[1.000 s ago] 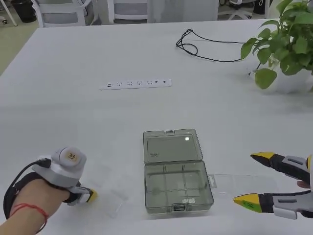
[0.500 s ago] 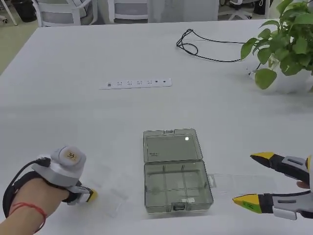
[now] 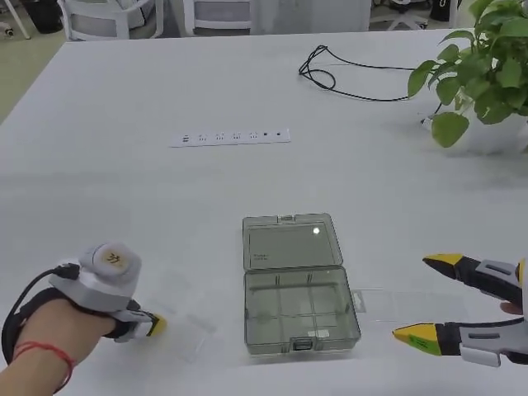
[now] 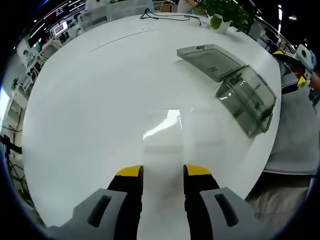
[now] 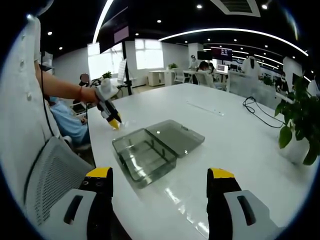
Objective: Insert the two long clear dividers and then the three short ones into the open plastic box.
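Note:
The smoky clear plastic box [image 3: 301,307] lies open at the table's near middle, its lid [image 3: 290,243] folded back flat. Faint partition lines show inside it. Clear dividers [image 3: 188,328] lie flat on the table left of the box, just ahead of my left gripper [image 3: 153,325]. In the left gripper view those dividers [image 4: 167,131] sit beyond the gripper [image 4: 163,172], whose jaws stand narrowly apart with nothing between them. Another clear divider [image 3: 388,304] lies right of the box. My right gripper [image 3: 427,299] hovers wide open beside it, empty. The right gripper view has the box [image 5: 145,155] ahead.
A white power strip [image 3: 231,137] lies at mid-table. A black cable [image 3: 346,78] loops at the back and a potted plant [image 3: 483,70] stands at the far right. Chairs [image 3: 107,16] stand beyond the far edge. The near table edge runs just below the box.

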A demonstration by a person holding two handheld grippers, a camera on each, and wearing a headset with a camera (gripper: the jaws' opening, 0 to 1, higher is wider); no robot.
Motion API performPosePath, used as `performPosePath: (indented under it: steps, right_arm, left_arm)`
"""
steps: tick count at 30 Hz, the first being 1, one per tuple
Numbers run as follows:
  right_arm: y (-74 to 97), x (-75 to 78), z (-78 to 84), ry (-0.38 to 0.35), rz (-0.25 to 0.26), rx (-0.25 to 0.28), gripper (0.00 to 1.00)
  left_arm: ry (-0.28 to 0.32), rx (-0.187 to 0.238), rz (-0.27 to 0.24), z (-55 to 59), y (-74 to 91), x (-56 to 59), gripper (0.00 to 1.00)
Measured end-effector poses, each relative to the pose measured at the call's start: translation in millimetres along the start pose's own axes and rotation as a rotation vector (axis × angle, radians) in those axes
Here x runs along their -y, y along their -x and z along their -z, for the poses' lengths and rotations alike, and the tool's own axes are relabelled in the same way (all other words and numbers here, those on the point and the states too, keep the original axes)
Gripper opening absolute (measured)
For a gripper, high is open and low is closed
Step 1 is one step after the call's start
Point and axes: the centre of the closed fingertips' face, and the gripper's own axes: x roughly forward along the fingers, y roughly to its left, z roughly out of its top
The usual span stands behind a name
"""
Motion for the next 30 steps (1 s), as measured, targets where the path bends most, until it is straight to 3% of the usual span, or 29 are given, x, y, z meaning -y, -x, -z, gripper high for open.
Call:
performPosePath:
  steps: [10,24,30]
  right_arm:
    - [1.0,-0.6,-0.5,-0.003,0.002,0.0,0.77]
    - [4.3,-2.4,-11.3,-0.008,0.014,0.019,0.75]
    - [4.9,-9.0,-28.4,-0.018,0.016,0.056,0.72]
  left_arm:
    - [0.05,0.058,0.027,-6.1,11.3,8.3,0.3]
    - [0.141,0.213,0.085,-32.5,34.2,28.1,0.3]
    - [0.17,0.278,0.12,-47.6,43.5,37.7,0.3]
